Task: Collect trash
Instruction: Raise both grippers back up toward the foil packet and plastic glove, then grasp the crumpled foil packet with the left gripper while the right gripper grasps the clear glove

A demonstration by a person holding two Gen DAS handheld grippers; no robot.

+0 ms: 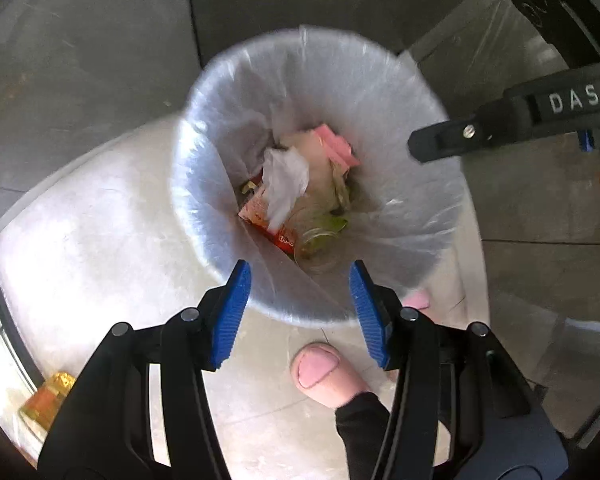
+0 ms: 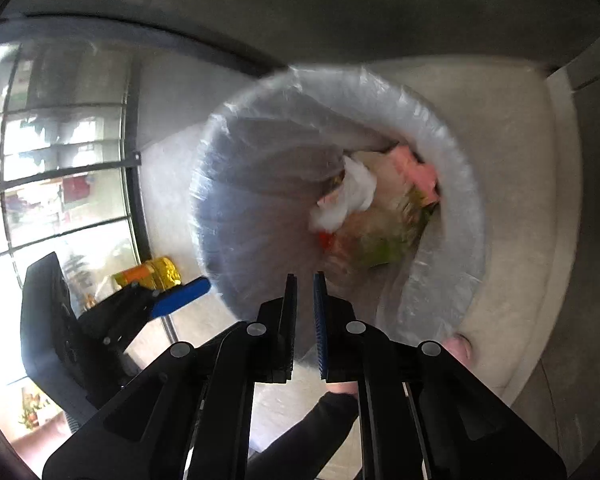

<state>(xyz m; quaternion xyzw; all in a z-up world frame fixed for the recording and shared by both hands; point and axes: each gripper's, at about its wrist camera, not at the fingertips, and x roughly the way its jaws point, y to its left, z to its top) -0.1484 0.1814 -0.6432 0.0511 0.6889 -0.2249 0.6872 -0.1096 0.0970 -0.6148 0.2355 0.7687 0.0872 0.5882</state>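
A round trash bin (image 1: 204, 216) lined with a clear plastic bag stands on the floor right below both grippers. Inside it lie a crumpled white tissue (image 1: 286, 184), pink paper (image 1: 336, 146), a red-orange carton (image 1: 260, 216) and a clear cup (image 1: 320, 248). My left gripper (image 1: 300, 308) hangs open over the bin's near rim, with nothing between its blue pads. My right gripper (image 2: 305, 308) is over the bin (image 2: 236, 216) too, its jaws a narrow gap apart and empty. The tissue (image 2: 352, 196) shows blurred on top of the trash.
A foot in a pink slipper (image 1: 324, 372) with a black trouser leg stands just before the bin. A yellow and orange pack (image 2: 152, 276) lies on the floor by a glass window wall (image 2: 60, 184). Dark wall panels rise behind the bin.
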